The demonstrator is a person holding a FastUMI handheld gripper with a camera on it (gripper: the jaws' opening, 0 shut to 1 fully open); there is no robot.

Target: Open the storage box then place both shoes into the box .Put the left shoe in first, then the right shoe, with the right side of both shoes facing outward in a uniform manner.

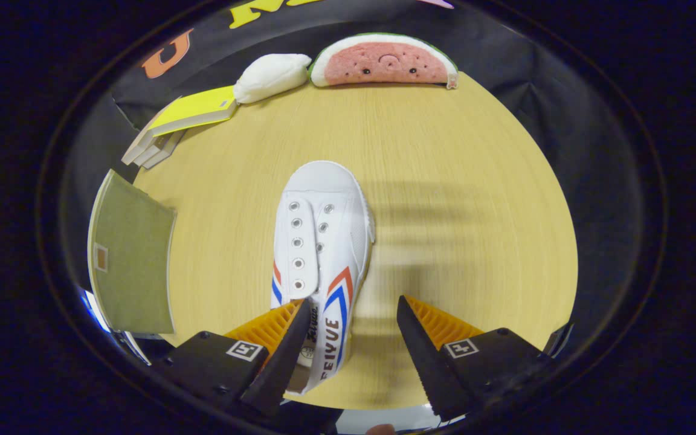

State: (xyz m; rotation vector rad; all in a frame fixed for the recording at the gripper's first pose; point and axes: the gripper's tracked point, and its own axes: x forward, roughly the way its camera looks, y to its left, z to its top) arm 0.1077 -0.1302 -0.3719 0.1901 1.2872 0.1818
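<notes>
Gripper view is showing the gripper (353, 314) spreading its jaws wide around the heel of a white canvas shoe with red-and-blue stripes (321, 254) lying on the pale wooden table (444, 181).

Shoe side: we read "FEIYUE" in dark capitals along the white sneaker (318, 254), beneath its red and blue chevrons.
Shoe insole: a script word and a round stamp, which we cannot make out.
Claw (354, 332): a small square marker on each finger block; fingers apart, shoe's heel between them.
</notes>
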